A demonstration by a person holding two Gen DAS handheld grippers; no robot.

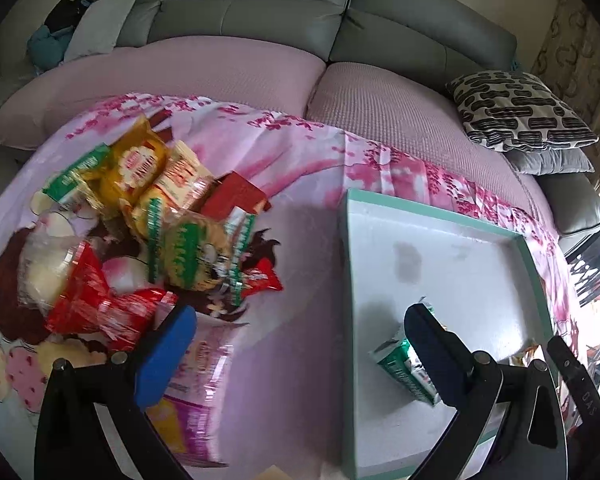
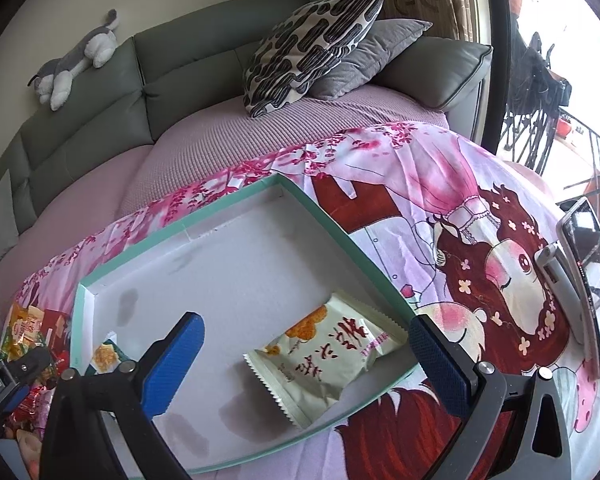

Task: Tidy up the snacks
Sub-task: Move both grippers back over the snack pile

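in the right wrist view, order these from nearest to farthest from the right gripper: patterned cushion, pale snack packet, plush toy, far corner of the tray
1. pale snack packet, lying in the tray between the open fingers of the right gripper
2. far corner of the tray, beyond the packet
3. patterned cushion, on the sofa seat, upper right
4. plush toy, on the sofa back, upper left

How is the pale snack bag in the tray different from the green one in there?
The pale bag looks bigger than the green bag. The pale bag shows dark writing and an orange snack picture; the green bag has green edges. The pale bag lies between the open right claw's fingers; the green bag sits by the tray's opposite wall. Both lie flat in the tray.
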